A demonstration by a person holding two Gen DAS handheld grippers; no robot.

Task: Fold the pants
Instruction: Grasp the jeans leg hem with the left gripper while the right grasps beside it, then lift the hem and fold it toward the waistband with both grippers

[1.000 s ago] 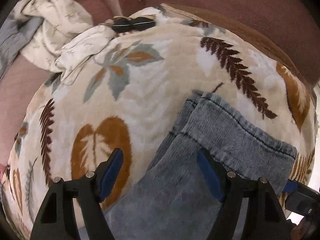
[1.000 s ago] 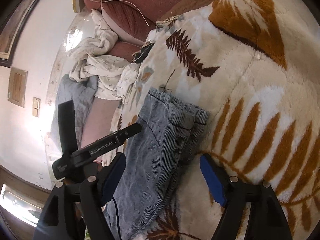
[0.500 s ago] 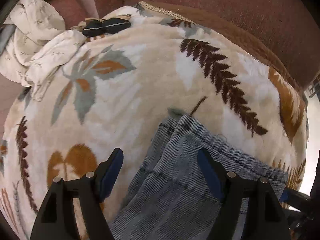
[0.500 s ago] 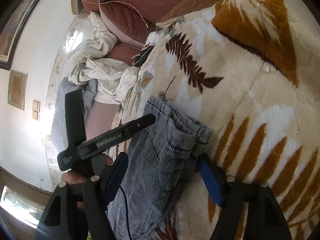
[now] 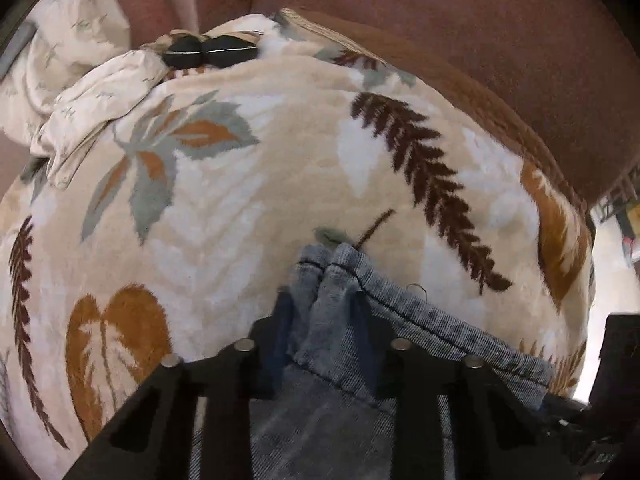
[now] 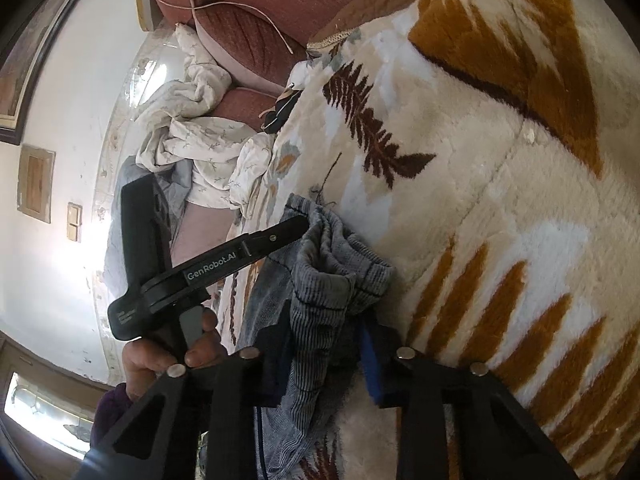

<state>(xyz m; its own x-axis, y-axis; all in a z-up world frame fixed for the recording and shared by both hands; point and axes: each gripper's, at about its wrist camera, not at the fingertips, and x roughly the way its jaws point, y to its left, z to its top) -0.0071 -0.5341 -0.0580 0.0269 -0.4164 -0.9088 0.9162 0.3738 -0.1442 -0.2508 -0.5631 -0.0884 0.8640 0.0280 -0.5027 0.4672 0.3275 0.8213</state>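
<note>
Left wrist view first, sweeping from the left: a crumpled cream sheet [image 5: 76,92] spills over the edge of the leaf-patterned blanket [image 5: 224,208], a small black item [image 5: 208,53] lies at the blanket's far edge just beside it, and the reddish headboard [image 5: 460,12] rises behind. Down in the middle, the left gripper [image 5: 320,320] has just been closing and now pinches a bunched corner of the denim pants [image 5: 440,328], which lie flat on the blanket with their stitched hem running off to the right. Over to the right wrist view: at far left a pale wall with a switch plate [image 6: 75,222], then the same sheet heaped by the cushions, then a hand [image 6: 160,356] gripping the left tool's handle. In the centre the right gripper [image 6: 326,344] has also just been closing, its blue pads clamped on the other gathered corner of the pants, with open blanket stretching away to the right.
</note>
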